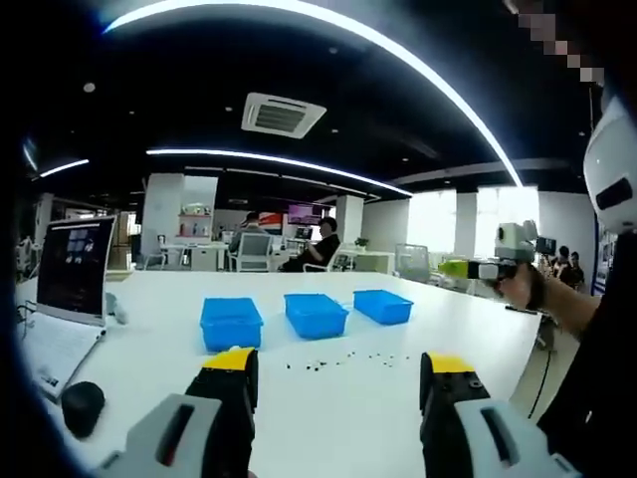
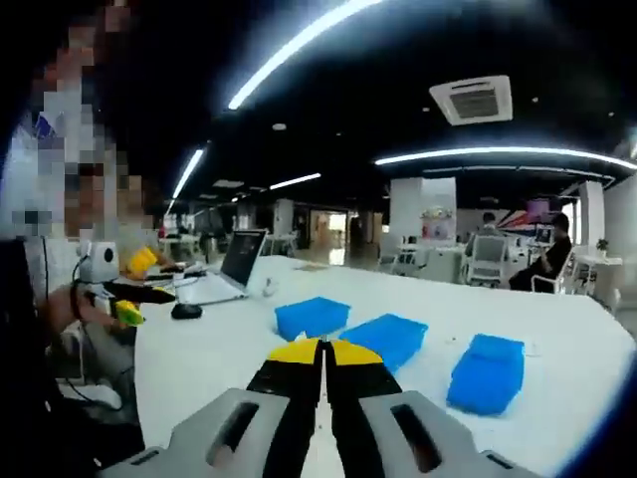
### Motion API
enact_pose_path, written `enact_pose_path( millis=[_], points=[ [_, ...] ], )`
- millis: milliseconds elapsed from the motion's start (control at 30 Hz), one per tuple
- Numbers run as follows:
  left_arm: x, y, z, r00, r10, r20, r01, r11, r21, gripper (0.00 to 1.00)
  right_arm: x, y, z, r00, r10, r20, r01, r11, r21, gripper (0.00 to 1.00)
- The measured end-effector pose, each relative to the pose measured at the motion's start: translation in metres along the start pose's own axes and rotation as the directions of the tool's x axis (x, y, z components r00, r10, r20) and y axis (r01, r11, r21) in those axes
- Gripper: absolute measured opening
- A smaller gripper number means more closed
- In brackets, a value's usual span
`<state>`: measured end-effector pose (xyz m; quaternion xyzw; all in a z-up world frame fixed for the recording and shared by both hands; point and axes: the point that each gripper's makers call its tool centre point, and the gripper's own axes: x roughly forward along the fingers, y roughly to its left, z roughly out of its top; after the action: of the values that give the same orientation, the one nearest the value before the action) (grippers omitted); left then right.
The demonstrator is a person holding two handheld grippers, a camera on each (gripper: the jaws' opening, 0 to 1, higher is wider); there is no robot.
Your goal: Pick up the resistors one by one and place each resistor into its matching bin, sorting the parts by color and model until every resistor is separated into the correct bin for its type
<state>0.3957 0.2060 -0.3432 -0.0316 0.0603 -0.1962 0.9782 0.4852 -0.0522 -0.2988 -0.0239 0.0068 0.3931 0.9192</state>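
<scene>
Three blue bins (image 1: 231, 324) (image 1: 317, 314) (image 1: 383, 306) stand in a row on the white table (image 1: 149, 358). Small dark resistors (image 1: 338, 362) lie scattered in front of them. My left gripper (image 1: 341, 363) hovers open over the near table, its yellow-tipped jaws wide apart and the resistors beyond them. In the right gripper view the same bins (image 2: 312, 317) (image 2: 388, 339) (image 2: 488, 373) lie past my right gripper (image 2: 323, 351), whose jaws are shut together with nothing seen between them. That right gripper (image 1: 456, 267) also shows held up at the table's right side.
An open laptop (image 1: 70, 289) and a black mouse (image 1: 82, 406) sit at the table's left end. A person's hand holds the left gripper (image 2: 127, 297) off the table edge. People sit at desks far behind.
</scene>
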Motion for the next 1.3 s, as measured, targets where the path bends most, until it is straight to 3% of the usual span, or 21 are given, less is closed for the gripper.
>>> enact_pose_path(
  millis=[67,200,400,633,767,933,1133,1300],
  points=[
    [0.001,-0.003,0.001,1.000,-0.007,-0.003,0.007,1.000,0.005,0.67,-0.016,0.005,-0.002,0.998,-0.051,0.049,0.051,0.999,0.016,0.05],
    [0.001,-0.005,-0.001,1.000,-0.014,-0.010,0.014,1.000,0.005,0.67,-0.030,0.011,-0.010,0.993,-0.109,0.043,0.111,0.993,-0.041,0.05],
    [0.000,-0.006,-0.002,1.000,-0.019,-0.015,0.019,1.000,0.007,0.67,-0.007,0.004,0.002,0.993,-0.094,0.064,0.098,0.994,-0.050,0.05],
    [-0.007,-0.006,-0.001,1.000,-0.007,-0.004,0.007,1.000,0.002,0.67,0.074,-0.015,0.013,0.999,-0.014,0.048,0.017,0.997,-0.078,0.05],
    [-0.011,-0.006,-0.002,1.000,0.001,0.000,-0.001,1.000,-0.001,0.67,0.123,-0.032,0.013,0.999,-0.012,0.038,0.016,0.995,-0.094,0.05],
    [-0.017,-0.002,-0.003,1.000,0.019,0.006,-0.019,1.000,-0.010,0.67,0.184,-0.062,0.000,0.999,-0.041,-0.018,0.040,0.997,-0.067,0.05],
    [-0.025,0.002,-0.005,0.999,0.040,0.009,-0.040,0.999,-0.016,0.67,0.224,-0.082,-0.012,0.994,-0.080,-0.072,0.076,0.996,-0.054,0.05],
    [-0.029,0.005,-0.005,0.999,0.050,0.011,-0.050,0.999,-0.018,0.67,0.243,-0.088,-0.022,0.989,-0.098,-0.108,0.092,0.994,-0.057,0.05]
  ],
)
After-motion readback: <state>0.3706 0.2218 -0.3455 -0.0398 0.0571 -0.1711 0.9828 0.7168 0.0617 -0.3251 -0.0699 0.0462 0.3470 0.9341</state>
